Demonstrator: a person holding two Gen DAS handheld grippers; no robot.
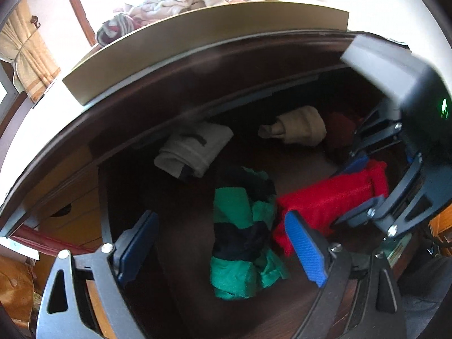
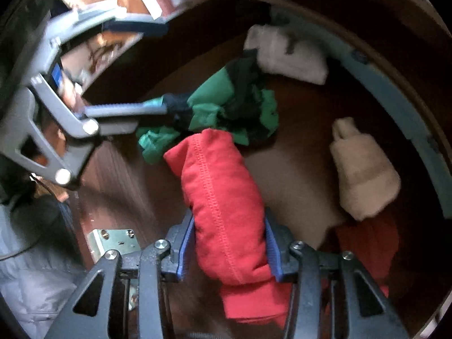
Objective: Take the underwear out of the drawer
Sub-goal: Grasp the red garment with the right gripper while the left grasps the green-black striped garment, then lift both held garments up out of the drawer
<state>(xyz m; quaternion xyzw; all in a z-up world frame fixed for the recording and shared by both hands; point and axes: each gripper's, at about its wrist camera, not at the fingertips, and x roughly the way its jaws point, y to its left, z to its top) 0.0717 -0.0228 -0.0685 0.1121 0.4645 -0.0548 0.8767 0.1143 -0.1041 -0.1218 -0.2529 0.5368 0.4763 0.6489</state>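
A rolled red underwear (image 2: 220, 197) sits between the blue pads of my right gripper (image 2: 229, 247), which is shut on it. In the left wrist view the same red roll (image 1: 325, 197) sticks out of the right gripper (image 1: 364, 186) at the right. A green-and-black striped underwear (image 1: 243, 226) lies on the dark drawer floor (image 1: 175, 197). My left gripper (image 1: 223, 245) hangs open above it with nothing between its pads. From the right wrist view, one finger of the left gripper (image 2: 161, 65) reaches close to the green piece (image 2: 234, 99).
A grey-white roll (image 1: 195, 149), a beige roll (image 1: 299, 125) and a dark red garment (image 1: 339, 132) lie at the back of the drawer. The cabinet top (image 1: 197, 42) overhangs them, with heaped cloth (image 1: 175, 2) beyond. A metal lock plate (image 2: 113, 240) sits on the drawer's front wall.
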